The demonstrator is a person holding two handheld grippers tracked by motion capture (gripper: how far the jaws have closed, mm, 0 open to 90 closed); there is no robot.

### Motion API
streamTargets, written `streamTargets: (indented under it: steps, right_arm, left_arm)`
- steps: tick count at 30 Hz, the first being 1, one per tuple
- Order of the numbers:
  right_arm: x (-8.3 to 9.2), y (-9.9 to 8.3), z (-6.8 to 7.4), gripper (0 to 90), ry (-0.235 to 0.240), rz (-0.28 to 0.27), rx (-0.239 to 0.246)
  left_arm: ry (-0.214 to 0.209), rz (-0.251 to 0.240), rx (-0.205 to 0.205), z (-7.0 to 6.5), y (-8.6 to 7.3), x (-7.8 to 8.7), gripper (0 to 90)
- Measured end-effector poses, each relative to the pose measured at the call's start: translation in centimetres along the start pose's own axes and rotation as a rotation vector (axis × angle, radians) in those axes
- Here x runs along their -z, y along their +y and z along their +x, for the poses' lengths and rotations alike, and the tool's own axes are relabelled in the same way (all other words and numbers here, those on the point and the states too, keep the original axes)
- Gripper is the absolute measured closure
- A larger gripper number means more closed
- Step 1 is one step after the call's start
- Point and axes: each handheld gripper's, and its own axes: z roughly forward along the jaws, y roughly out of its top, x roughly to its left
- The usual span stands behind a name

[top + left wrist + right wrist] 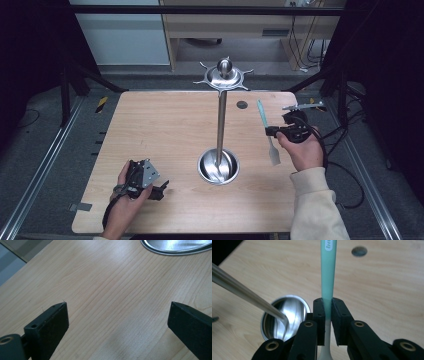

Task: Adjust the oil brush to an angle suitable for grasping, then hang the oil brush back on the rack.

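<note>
Spatula (328, 272), mint-handled, looks light, stiff and slick, clamped mid-handle in the right gripper (327, 315) right of the metal stand (220, 120); left gripper (117, 317) gapes empty.

Spatula (328, 272) top & bottom ends were cut off in right gripper view; its white lettering was too blurred to read. Round steel base (175, 246) ran off top edge in left gripper view.

Your left gripper (161, 189) sat low at the table's near left, jaws spread wide with nothing between them. Your right gripper (270, 131) hung raised at the right, jaws clamped tight.
</note>
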Motion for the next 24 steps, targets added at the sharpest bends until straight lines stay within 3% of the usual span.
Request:
streamTargets:
  steps: [6,8,16,24]
  right_arm:
    - [1.0,-0.5,0.0,82.0,0.033,-0.098,-0.002]
    - [1.1,-0.7,0.0,82.0,0.034,-0.088,0.011]
    - [2.9,-1.2,-0.7,82.0,0.046,-0.149,-0.007]
    - [5.3,-1.1,0.1,82.0,0.068,-0.23,0.015]
  left_arm:
    - [0.007,0.0,0.011,0.1,-0.2,0.1,3.0]
    - [0.006,-0.003,0.017,0.2,-0.1,0.0,3.0]
    - [0.002,-0.009,0.014,0.2,0.0,0.1,3.0]
    - [0.004,-0.012,0.009,0.4,0.0,0.3,3.0]
